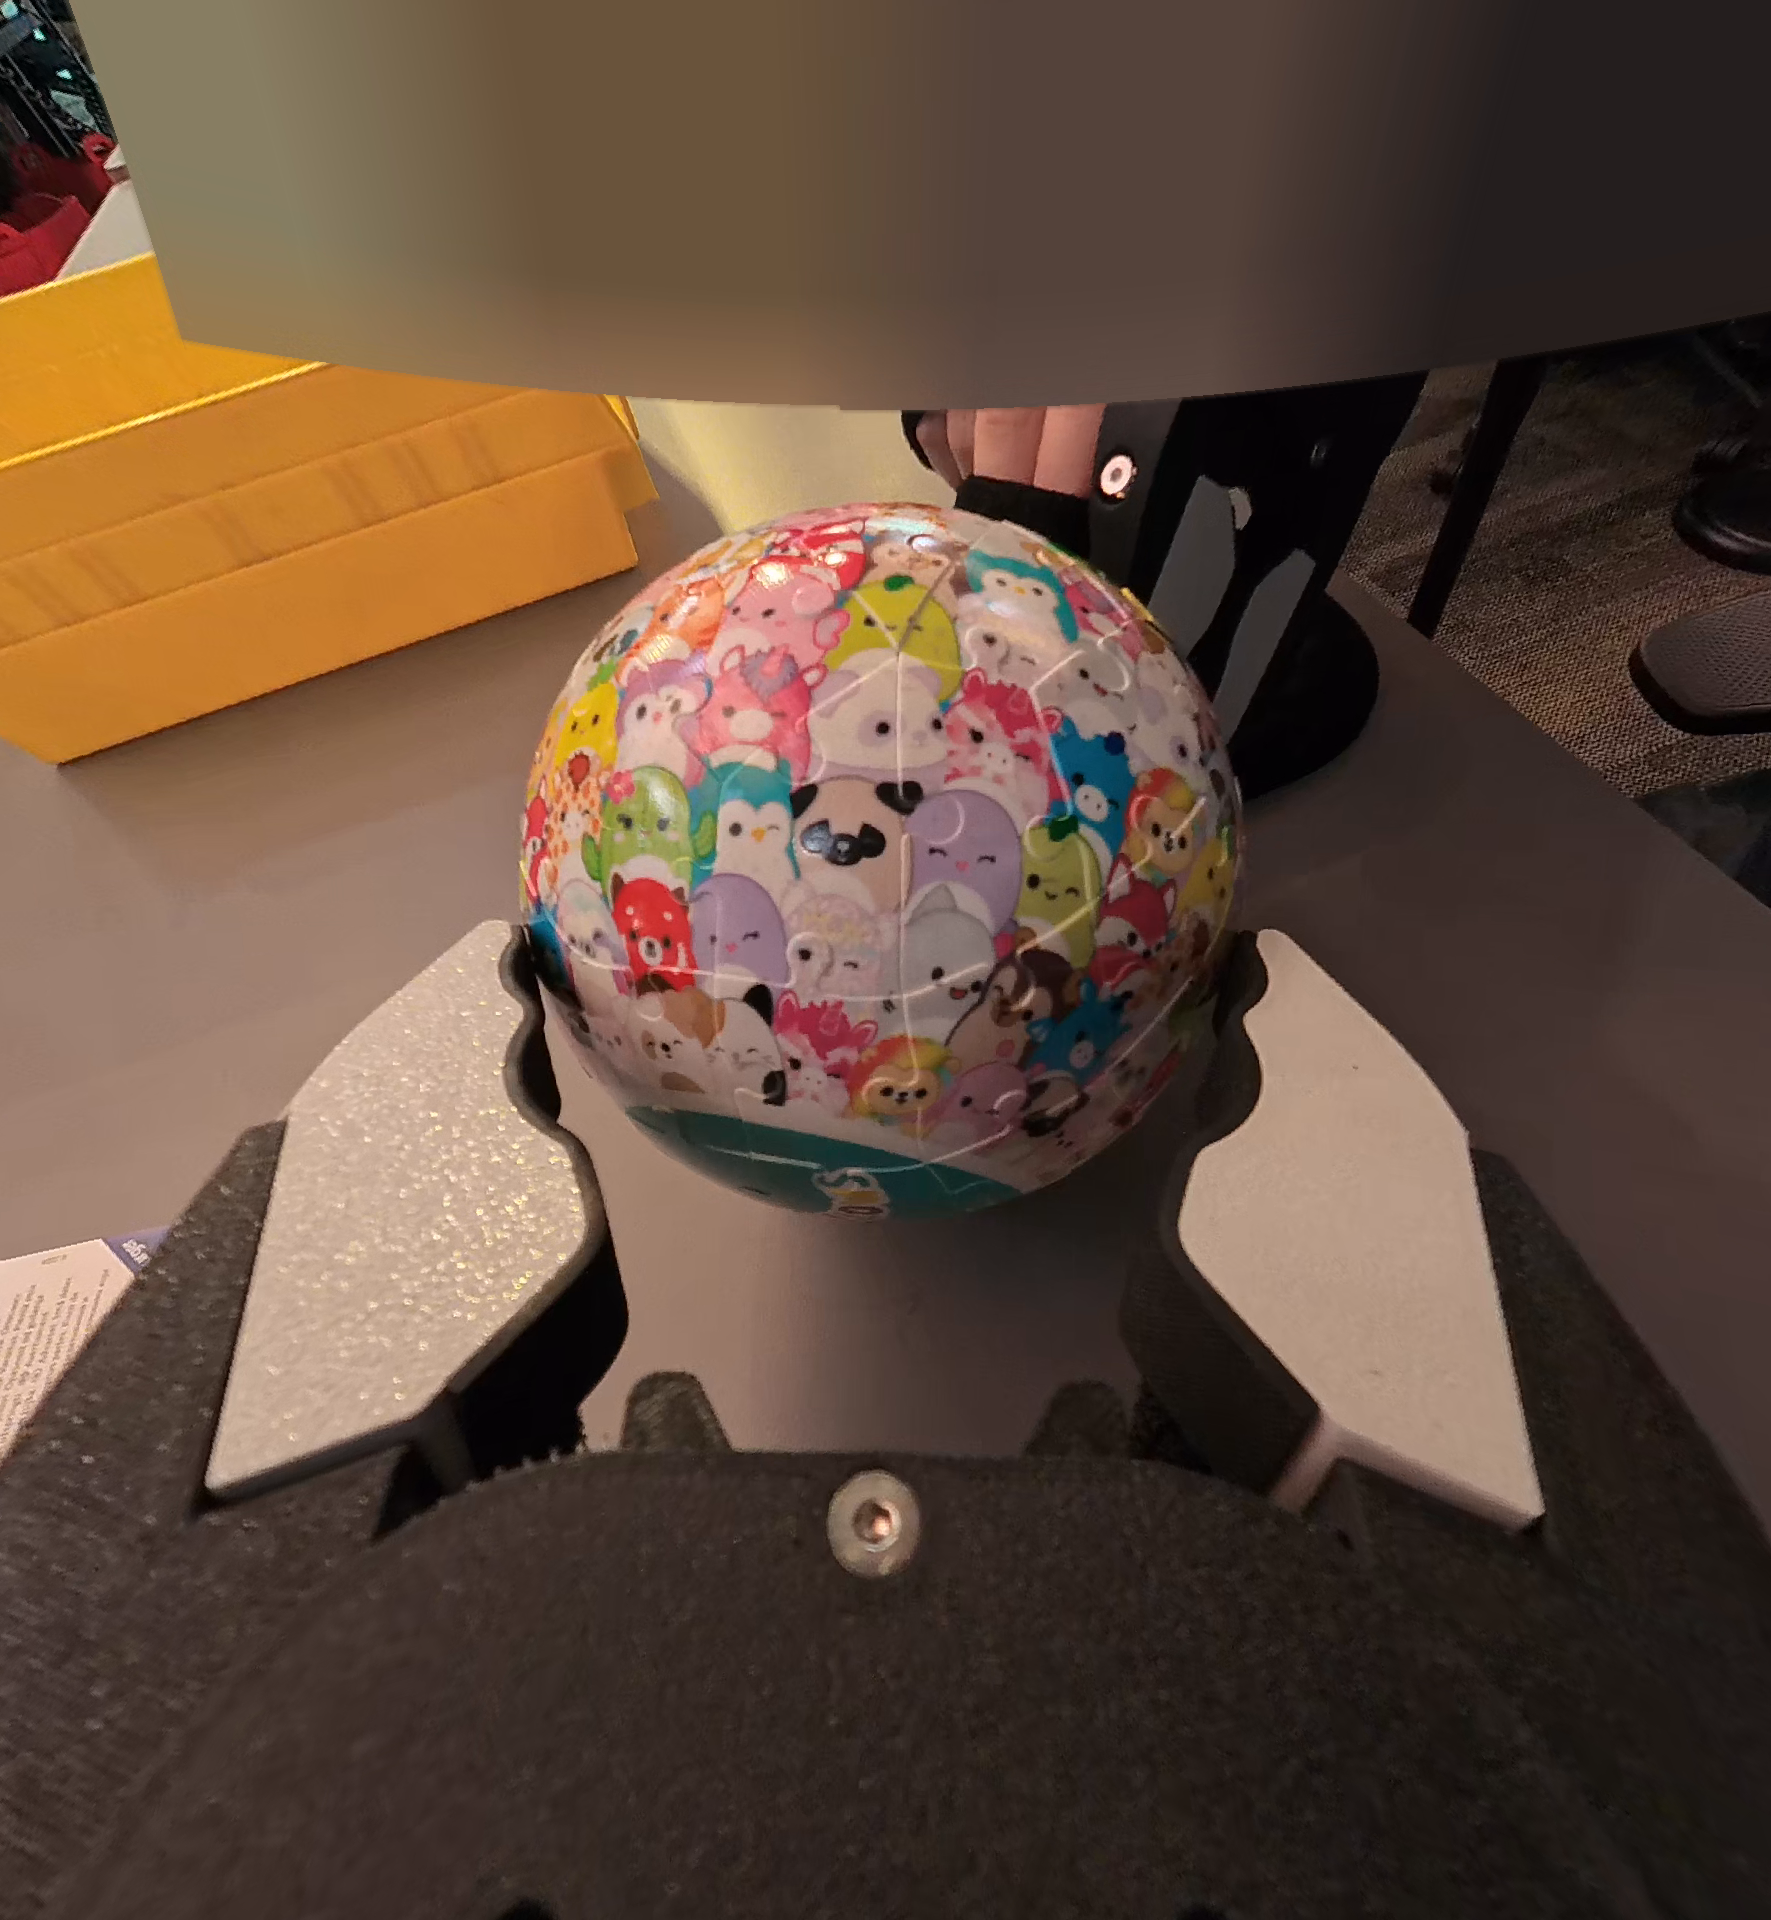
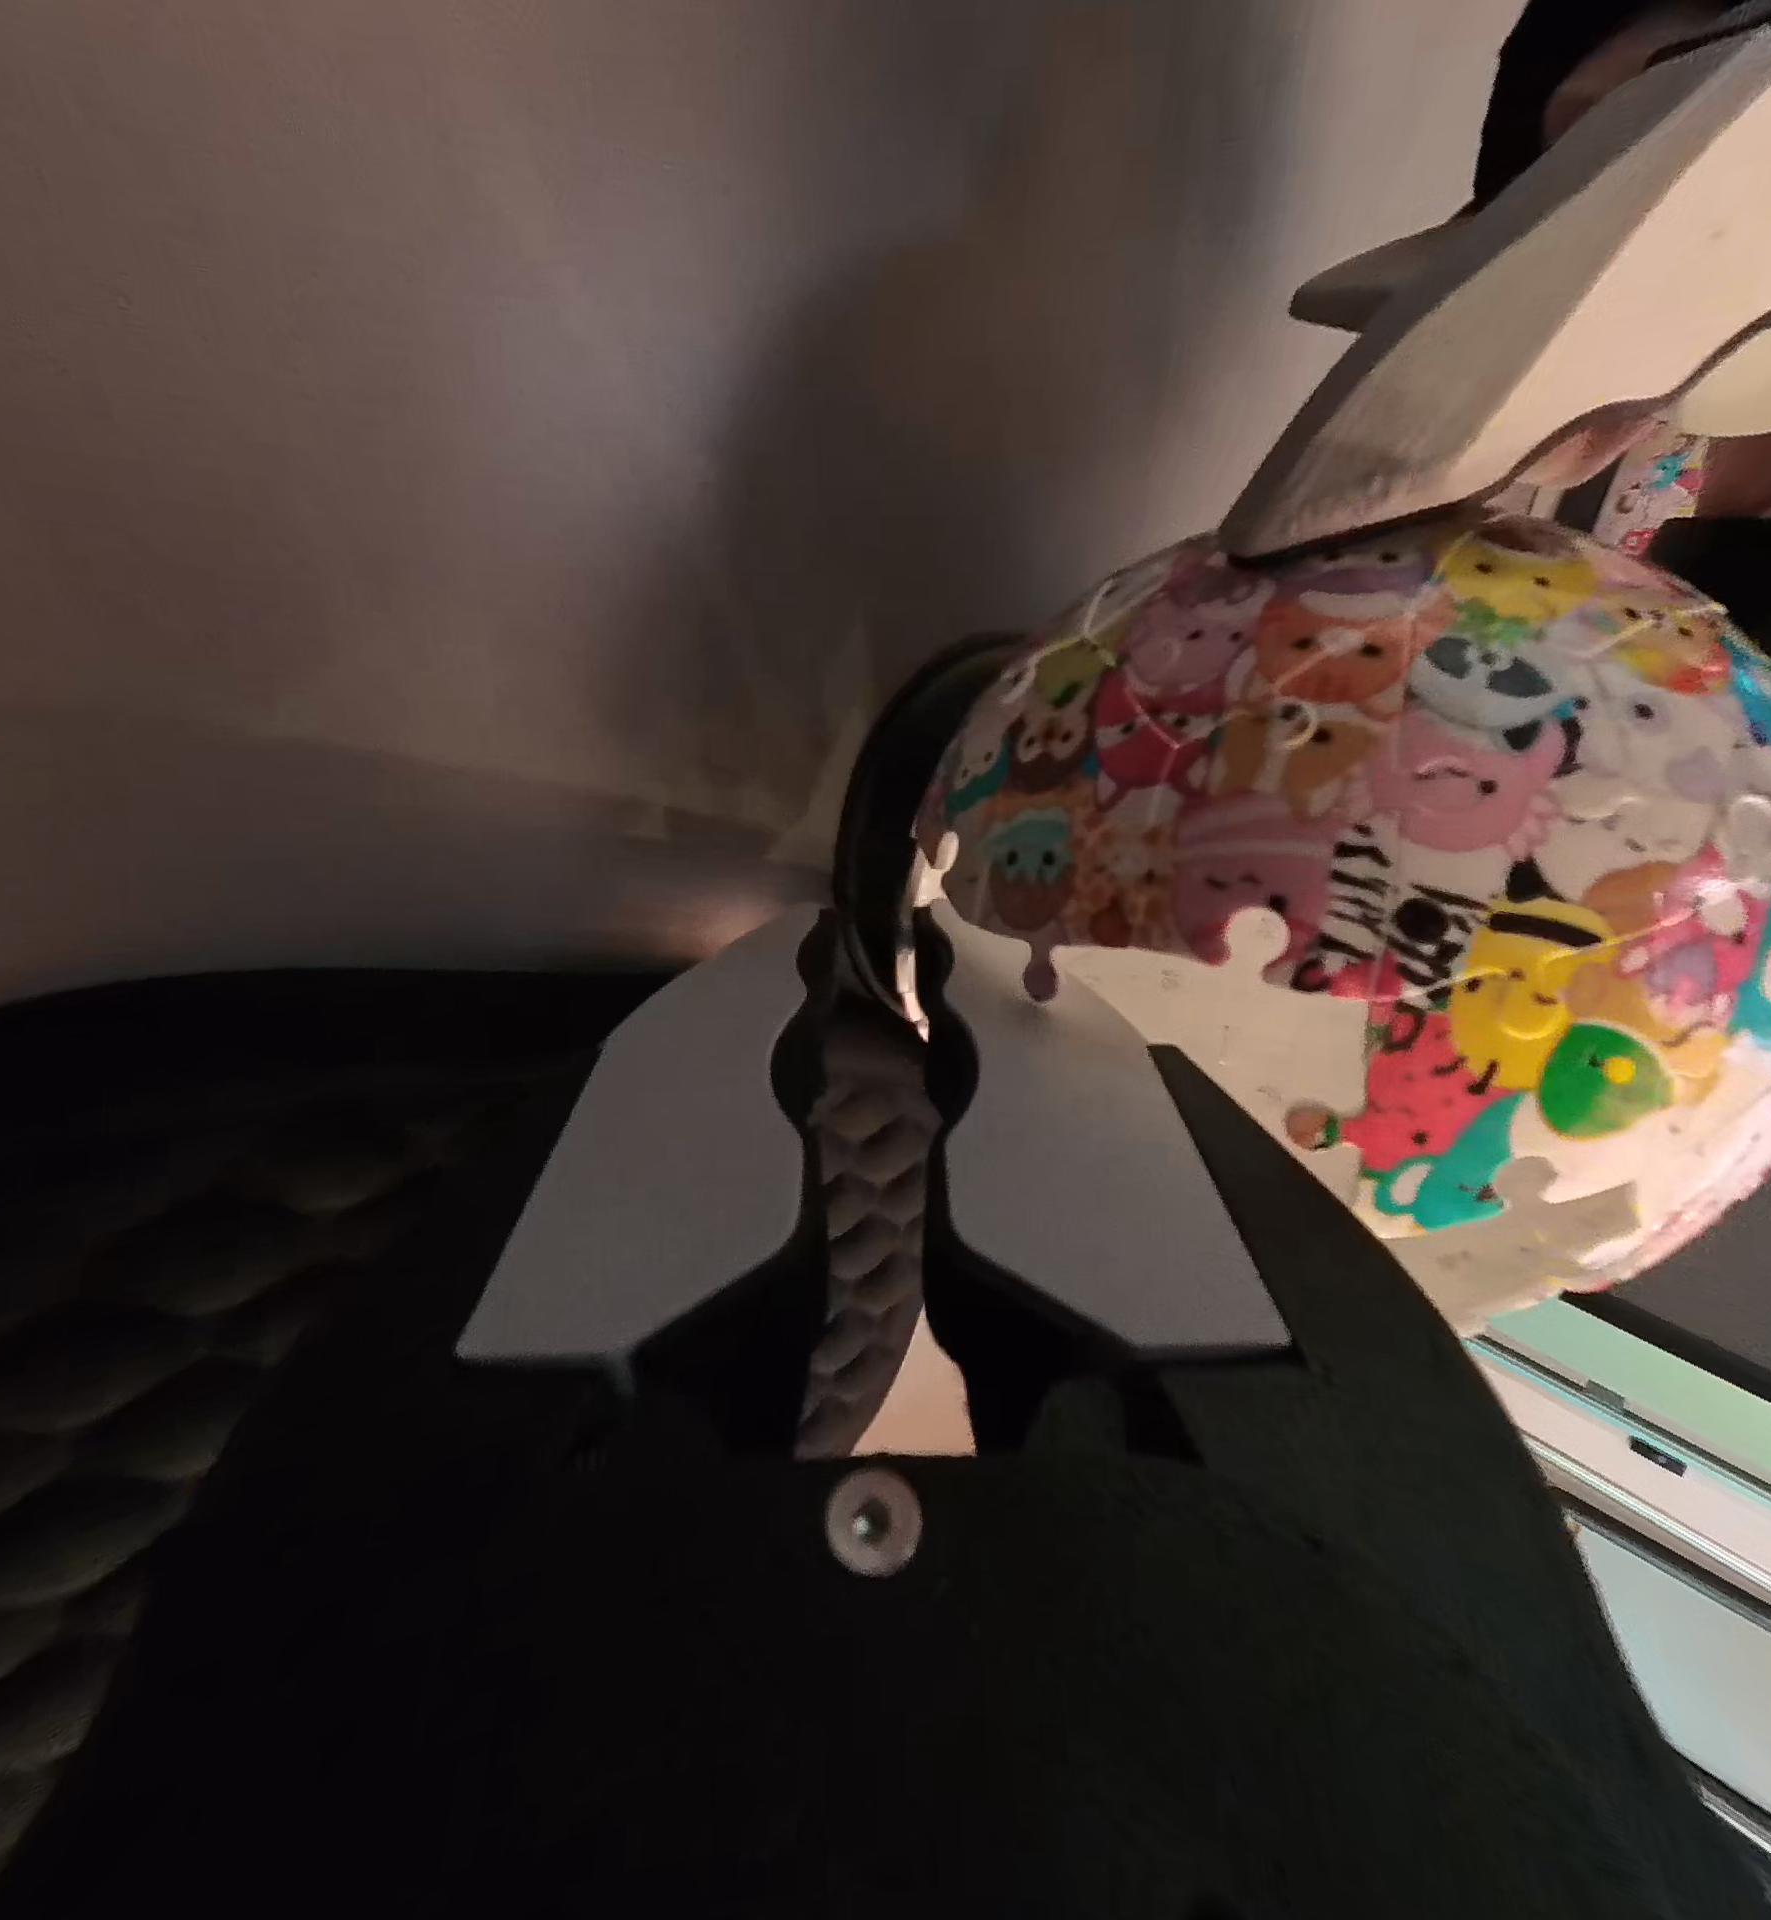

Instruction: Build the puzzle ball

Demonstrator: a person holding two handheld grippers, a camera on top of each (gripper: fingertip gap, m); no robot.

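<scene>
The puzzle ball [image 1: 876,862] is mostly built and sits clamped between the fingers of the left gripper [image 1: 881,997] above the grey table [image 1: 237,883]. The right wrist view shows a jagged open gap [image 2: 1151,997] in the shell, so pieces are left to fit. The right gripper [image 2: 886,977] looks nearly closed; whether it holds a piece I cannot tell

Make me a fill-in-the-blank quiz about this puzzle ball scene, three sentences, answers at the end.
1. The left gripper holds the ball between its two ____.
2. The bin beside the ball is ____ in colour.
3. In the right wrist view, the ball's shell shows a jagged ____ where pieces are missing, near the right gripper.

Missing words: fingers; yellow; gap
</scene>
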